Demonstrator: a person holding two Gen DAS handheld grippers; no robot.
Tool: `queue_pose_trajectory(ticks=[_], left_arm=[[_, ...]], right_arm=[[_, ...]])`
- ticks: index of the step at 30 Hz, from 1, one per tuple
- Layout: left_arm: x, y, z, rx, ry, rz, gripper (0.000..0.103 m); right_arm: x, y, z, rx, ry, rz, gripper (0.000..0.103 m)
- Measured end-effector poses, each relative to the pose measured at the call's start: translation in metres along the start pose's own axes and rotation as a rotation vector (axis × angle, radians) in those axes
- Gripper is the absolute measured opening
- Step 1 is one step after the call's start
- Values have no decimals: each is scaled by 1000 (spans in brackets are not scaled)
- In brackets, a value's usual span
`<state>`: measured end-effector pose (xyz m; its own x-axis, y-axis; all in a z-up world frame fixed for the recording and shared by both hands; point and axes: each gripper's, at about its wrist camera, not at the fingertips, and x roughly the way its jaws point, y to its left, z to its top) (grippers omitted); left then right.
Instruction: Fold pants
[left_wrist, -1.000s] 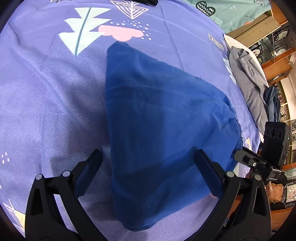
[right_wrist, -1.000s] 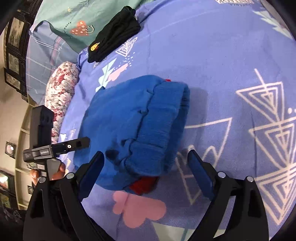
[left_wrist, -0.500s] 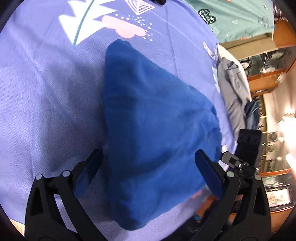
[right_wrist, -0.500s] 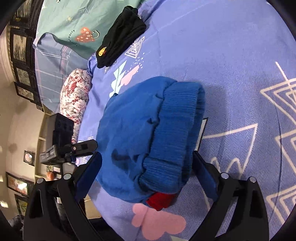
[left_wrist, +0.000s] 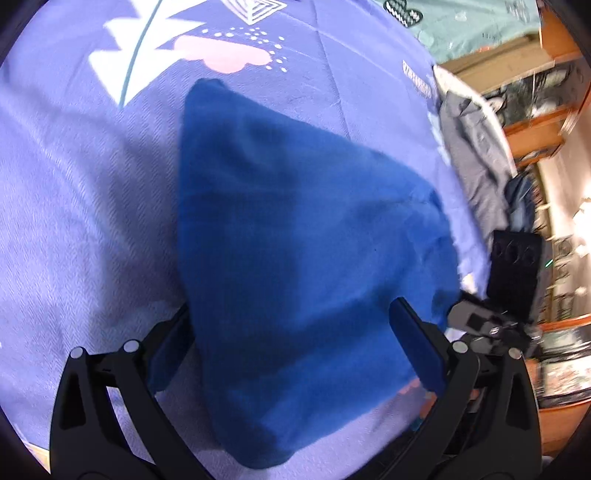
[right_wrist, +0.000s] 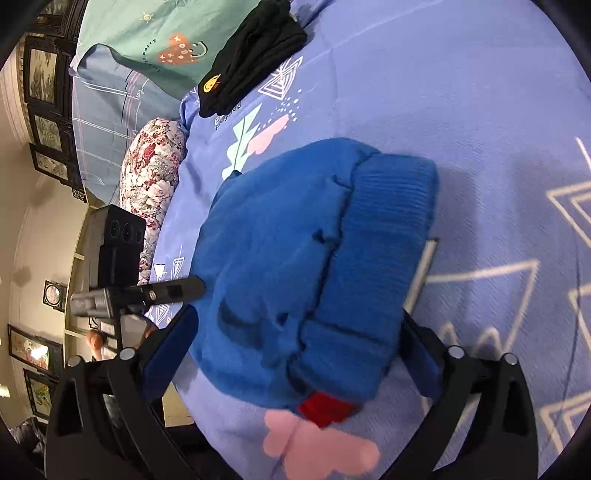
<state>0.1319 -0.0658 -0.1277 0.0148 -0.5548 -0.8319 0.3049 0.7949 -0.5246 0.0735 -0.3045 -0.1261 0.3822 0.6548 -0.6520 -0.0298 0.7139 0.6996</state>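
The blue pants (left_wrist: 295, 258) lie folded in a thick bundle on the purple patterned bedsheet (left_wrist: 74, 203). In the right wrist view the pants (right_wrist: 295, 266) show a ribbed cuff and a red piece (right_wrist: 325, 408) sticking out underneath. My left gripper (left_wrist: 295, 354) is open, its fingers either side of the bundle's near end. My right gripper (right_wrist: 291, 354) is open and straddles the bundle from the opposite side. Each gripper shows in the other's view, the right gripper (left_wrist: 495, 325) and the left gripper (right_wrist: 140, 295), both at the bundle's edge.
A black folded garment (right_wrist: 255, 55) lies at the head of the bed beside a green pillow (right_wrist: 166, 37) and a floral pillow (right_wrist: 151, 177). Grey clothes (left_wrist: 476, 147) lie along the bed's far edge. Wooden shelves (left_wrist: 546, 129) stand beyond.
Both grippers have moved in closer to the bundle, so their fingers now straddle it. The pants stay put.
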Motion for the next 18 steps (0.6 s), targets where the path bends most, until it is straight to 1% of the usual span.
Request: queue_pose_trajectory(ticks=[2,3,7,8,9,10,11,12,14,16,17,18], left_arm=[[5,-7,1,37,-12,51,101],[6,-8,2,38,-17,60,101],[4,-4,4,12,-35,51,101],[4,-5,3,18,-41,54,101],[4,-4,1,25,-46,62,99],[3,-5,-1,33,-56,83,97],[1,-5,-3,39,-61,96,93],[0,-7,-5,50,-70,116,88],[-2,-7,-9,66,-82,121,85],[-1,-9,-12,81,-93,145,84],[-1,-9,-12,83,-94,147,84],[-1,-8,-12,76,-93,143,85]], right_arm=[[7,1,5,6,-6,3,102],[9,1,6,7,-11,1,102],[12,4,6,-12,-41,-12,101],[12,4,4,-11,-53,-22,95],[11,3,4,-8,-60,-30,84],[9,0,3,-2,-66,-42,75],[5,-5,2,13,-71,-53,61],[4,-10,1,28,-71,-46,56],[1,-14,-1,35,-70,-29,55],[2,-8,-2,8,-72,-67,55],[3,-8,-1,13,-71,-68,60],[4,-10,1,28,-67,-46,65]])
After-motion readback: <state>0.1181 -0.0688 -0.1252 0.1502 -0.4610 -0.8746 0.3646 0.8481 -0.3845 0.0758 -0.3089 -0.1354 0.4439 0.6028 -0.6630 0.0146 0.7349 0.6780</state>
